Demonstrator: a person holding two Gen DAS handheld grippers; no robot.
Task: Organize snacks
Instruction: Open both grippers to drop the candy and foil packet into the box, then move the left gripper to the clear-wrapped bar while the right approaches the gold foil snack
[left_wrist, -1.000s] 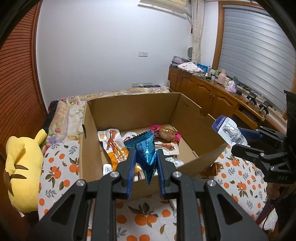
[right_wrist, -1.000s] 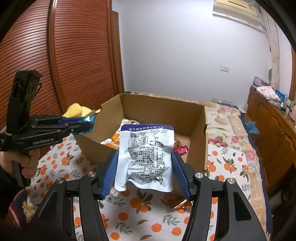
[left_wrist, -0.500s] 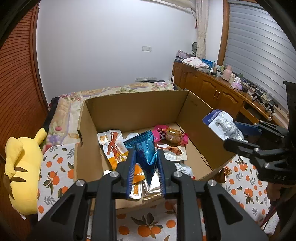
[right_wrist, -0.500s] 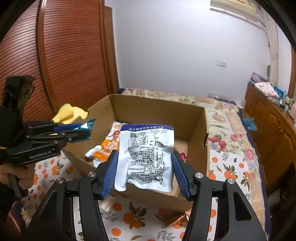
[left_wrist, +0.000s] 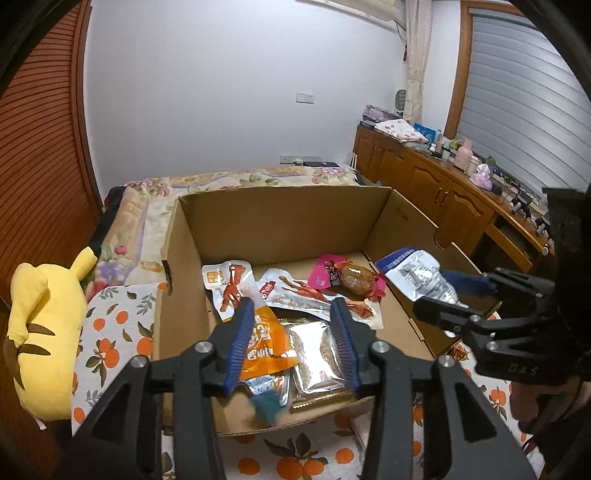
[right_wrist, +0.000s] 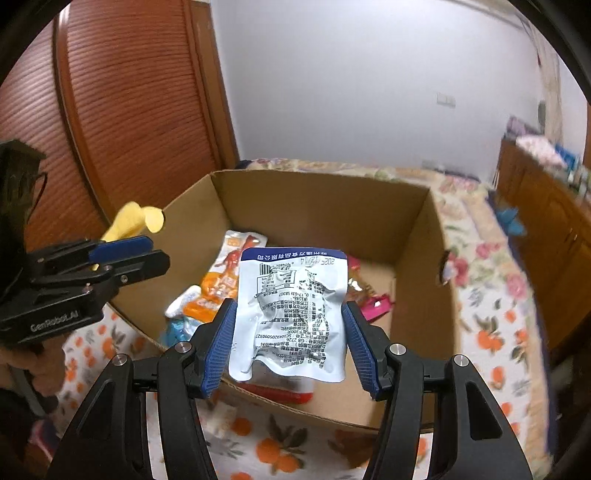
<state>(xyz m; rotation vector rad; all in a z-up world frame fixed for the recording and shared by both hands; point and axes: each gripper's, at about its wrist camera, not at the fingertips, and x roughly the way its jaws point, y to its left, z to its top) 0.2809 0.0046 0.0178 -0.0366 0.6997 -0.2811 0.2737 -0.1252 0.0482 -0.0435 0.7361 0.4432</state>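
Left gripper (left_wrist: 293, 336) over the near end of the box (left_wrist: 280, 221), jaws opening, nothing pinched between the blue pads (left_wrist: 242, 341); a blurred teal pack (left_wrist: 267, 406) below them, near the front wall, apparently loose and dropping, though too smeared to be sure

Right gripper (right_wrist: 290, 345) clamped on a white pouch (right_wrist: 291, 314), both pads pressed against its side edges, blue band and barcode at the top; held upright above the box's near right corner, clear of the snacks inside. Same pouch (left_wrist: 415, 277) seen from the left wrist, poised over the right wall

Inside the box: an orange pack (left_wrist: 267, 341) under the left pad, a clear bag (left_wrist: 317, 354) of brown slabs just beside it on the right, a white pack (left_wrist: 231, 284) with a red chicken foot toward the back left, another white pack (left_wrist: 295, 295) with red strips in the middle, a pink sausage pack (left_wrist: 345, 275) toward the back right

Box resting on an orange-print cloth (left_wrist: 110, 332); yellow plush (left_wrist: 40, 332) to its left, just beside the cloth edge. Floral bedding (left_wrist: 221, 182) behind the box, wooden cabinets (left_wrist: 424, 184) along the right wall

A hand (right_wrist: 35, 363) wrapped round the left gripper's handle, seen from the right wrist
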